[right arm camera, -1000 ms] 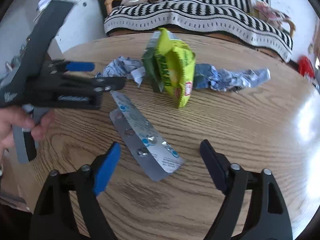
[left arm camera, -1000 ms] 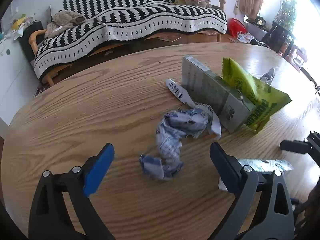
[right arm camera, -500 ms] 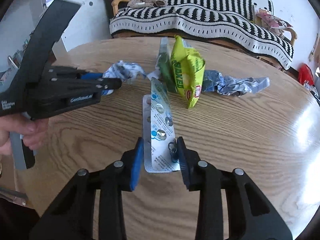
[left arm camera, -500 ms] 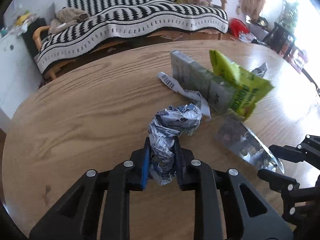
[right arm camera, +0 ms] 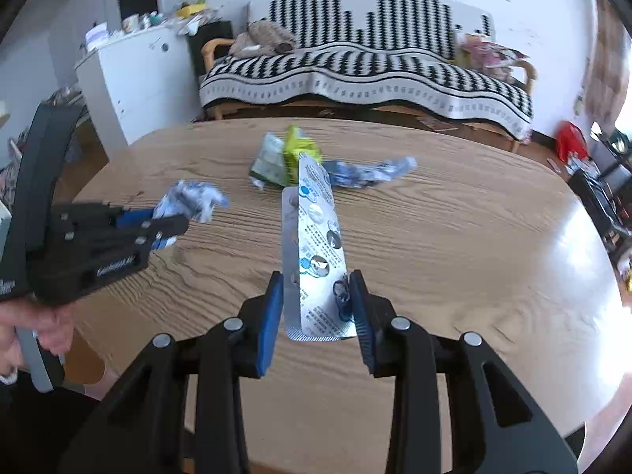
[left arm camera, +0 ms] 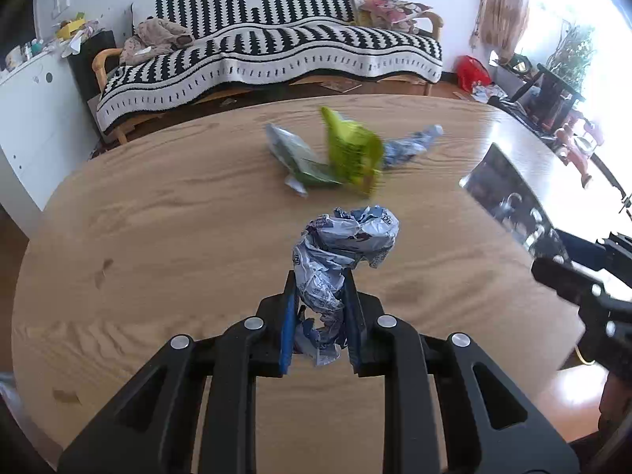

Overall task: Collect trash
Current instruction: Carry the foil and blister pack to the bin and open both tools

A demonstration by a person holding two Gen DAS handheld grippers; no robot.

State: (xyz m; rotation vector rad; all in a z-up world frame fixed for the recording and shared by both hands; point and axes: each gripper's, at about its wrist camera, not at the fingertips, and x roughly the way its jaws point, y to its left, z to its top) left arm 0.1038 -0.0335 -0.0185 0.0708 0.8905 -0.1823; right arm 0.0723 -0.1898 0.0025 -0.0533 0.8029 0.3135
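Observation:
My left gripper [left arm camera: 320, 308] is shut on a crumpled blue-and-white wrapper [left arm camera: 343, 241], held clear above the wooden table [left arm camera: 158, 237]. My right gripper [right arm camera: 316, 304] is shut on a silver blister pack [right arm camera: 316, 237] that stands up between its pads. The right wrist view also catches the left gripper [right arm camera: 166, 225] and its crumpled wrapper [right arm camera: 193, 199] at the left, with a hand [right arm camera: 43, 328] on the handle. Still lying far out on the table are a green snack bag [left arm camera: 351, 150], a flattened carton [left arm camera: 292, 158] and a twisted blue wrapper [left arm camera: 410, 144].
A sofa with a black-and-white striped throw [left arm camera: 268, 51] stands behind the table. A white cabinet [right arm camera: 134, 75] is at the left. Dark chairs and clutter [left arm camera: 549, 91] stand at the right by a bright window. The table's near edge curves close below both grippers.
Both grippers closed, the left on the crumpled wrapper and the right on the blister pack, then lifted them off the table and drew back from the remaining litter.

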